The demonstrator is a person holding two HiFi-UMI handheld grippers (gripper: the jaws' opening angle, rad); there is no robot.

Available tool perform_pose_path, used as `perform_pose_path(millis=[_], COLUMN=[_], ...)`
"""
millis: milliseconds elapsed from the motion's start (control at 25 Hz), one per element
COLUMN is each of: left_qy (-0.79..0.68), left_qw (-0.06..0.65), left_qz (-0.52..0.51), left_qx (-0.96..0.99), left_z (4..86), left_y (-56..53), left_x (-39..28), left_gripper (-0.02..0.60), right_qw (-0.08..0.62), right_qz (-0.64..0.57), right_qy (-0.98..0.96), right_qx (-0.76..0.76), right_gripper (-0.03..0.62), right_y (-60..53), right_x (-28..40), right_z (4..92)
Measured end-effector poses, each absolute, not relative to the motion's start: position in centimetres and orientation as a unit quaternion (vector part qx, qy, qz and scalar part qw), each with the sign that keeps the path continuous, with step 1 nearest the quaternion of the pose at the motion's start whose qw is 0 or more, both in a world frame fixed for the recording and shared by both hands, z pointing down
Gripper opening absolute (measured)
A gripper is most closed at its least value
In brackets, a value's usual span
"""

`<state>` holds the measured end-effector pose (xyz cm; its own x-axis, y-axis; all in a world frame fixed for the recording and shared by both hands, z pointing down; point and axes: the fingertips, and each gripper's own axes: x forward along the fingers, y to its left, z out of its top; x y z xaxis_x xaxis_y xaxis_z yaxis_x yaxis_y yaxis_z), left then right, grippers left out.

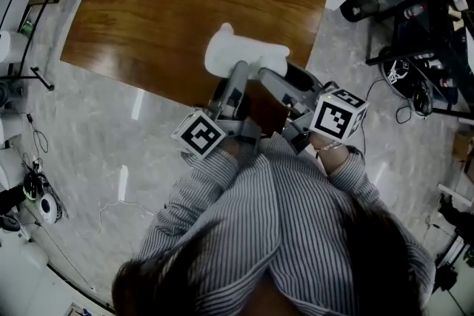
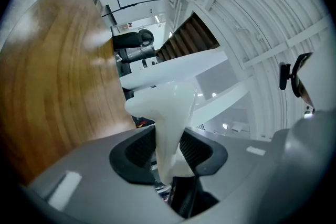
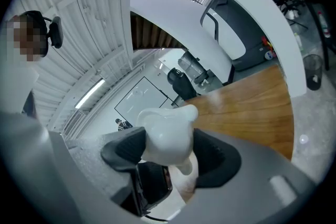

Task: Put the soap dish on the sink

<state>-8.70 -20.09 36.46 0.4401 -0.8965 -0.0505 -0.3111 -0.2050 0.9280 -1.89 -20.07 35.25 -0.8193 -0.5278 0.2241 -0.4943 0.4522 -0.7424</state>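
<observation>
Left tongs point(image 2: 168, 150) and right tongs point(image 3: 167, 152) grip the soap dish point(image 1: 241, 52), seemingly aloft

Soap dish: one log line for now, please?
soap dish: over wooden table | left gripper: shut on it | right gripper: shut on it

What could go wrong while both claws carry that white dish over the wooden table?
The glossy soap dish is pinched only at its near edge by the left claw and right claw, so it might slip and drop onto the table. If the claws pull unevenly, it may twist loose.
</observation>
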Motion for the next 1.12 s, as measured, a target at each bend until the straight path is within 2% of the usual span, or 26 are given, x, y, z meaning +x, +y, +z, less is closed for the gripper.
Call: perform_pose_path(millis=[520,880,1120], left_qy=[-0.476,-0.477,-0.491], left_qw=[0.523,0.582,0.595], left_qz=[-0.248,-0.243,-0.229], left_qx=[0.662,0.612,0.594], left_z=[45.7,51.7,54.0], left_y=[-20.0,-18.7,-17.9], left_x=[-8.5,-7.4,-7.6], left_gripper=[0.138,0.138,0.137], right_qw=[-0.026,-0.067,-0.086], right_qz=[-0.512,-0.554,-0.568], right_qy=[0.806,0.771,0.757], right_qx=[-0.296,-0.307,-0.312], right_gripper=[0.275,0.275,0.275], right_y=[-20.5,-19.7,-19.1], right_x=[-1.2,-0.2,0.0], right_z=[44.0,49.8,51.7])
